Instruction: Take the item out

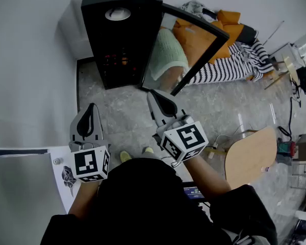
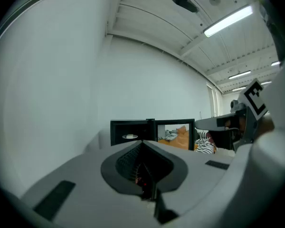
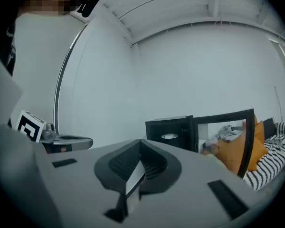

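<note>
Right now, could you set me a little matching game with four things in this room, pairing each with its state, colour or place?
Things:
1. cabinet door
2. white dish
3. right gripper
4. cloth to the right of the door

Descriptions:
A. jaws shut, nothing held
B. black and white stripes
C. swung open
D. inside the black cabinet, high up

Pairs: 1-C, 2-D, 3-A, 4-B.
</note>
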